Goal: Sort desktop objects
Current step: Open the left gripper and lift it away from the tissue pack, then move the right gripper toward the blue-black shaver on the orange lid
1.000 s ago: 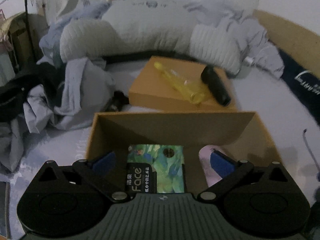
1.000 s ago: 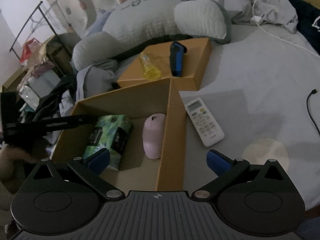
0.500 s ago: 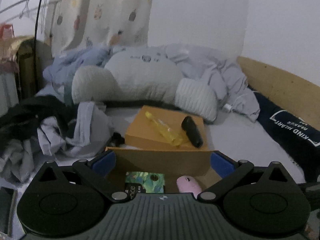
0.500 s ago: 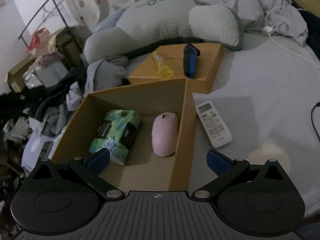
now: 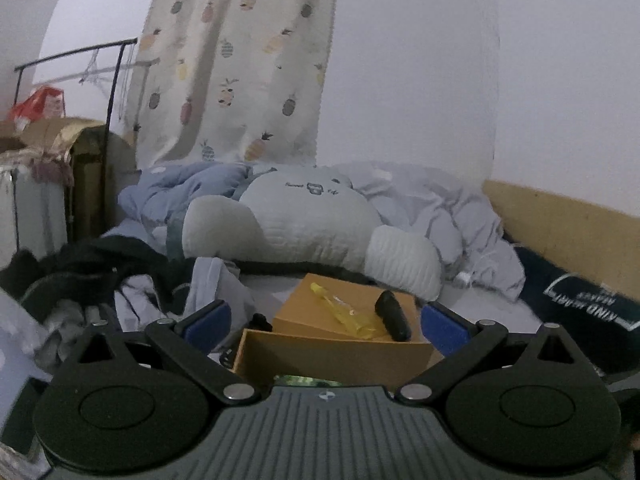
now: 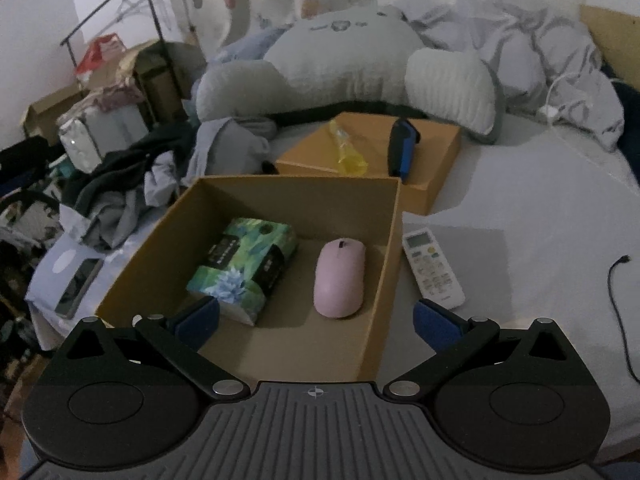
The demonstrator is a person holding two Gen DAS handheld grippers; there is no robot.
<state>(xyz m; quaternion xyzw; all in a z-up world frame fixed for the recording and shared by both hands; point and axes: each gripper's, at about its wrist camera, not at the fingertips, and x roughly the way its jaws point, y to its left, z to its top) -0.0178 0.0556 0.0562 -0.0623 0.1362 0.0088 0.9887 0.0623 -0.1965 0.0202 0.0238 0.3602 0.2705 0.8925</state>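
An open brown box (image 6: 384,264) lies on the bed and holds a green tissue pack (image 6: 244,270) and a pink mouse (image 6: 340,278). A white remote (image 6: 432,268) lies on the sheet just right of the box. Behind, a box lid (image 6: 432,152) carries a yellow tube (image 6: 346,150) and a black-blue shaver (image 6: 402,152). My right gripper (image 6: 316,322) is open and empty above the box's near edge. My left gripper (image 5: 326,326) is open and empty, raised near the box (image 5: 332,354), with the lid (image 5: 300,312), tube (image 5: 344,314) and shaver (image 5: 394,316) beyond.
A big grey plush pillow (image 6: 352,64) and rumpled bedding lie behind the lid. Piled clothes (image 6: 132,176) and a phone (image 6: 78,284) lie left of the box. A black cable (image 6: 618,312) lies on the sheet at right. A wooden bed rail (image 5: 560,236) runs along the right.
My left gripper has lifted and tilted up, so the box contents have dropped out of its view. My right gripper has shifted left and back, now centred over the box.
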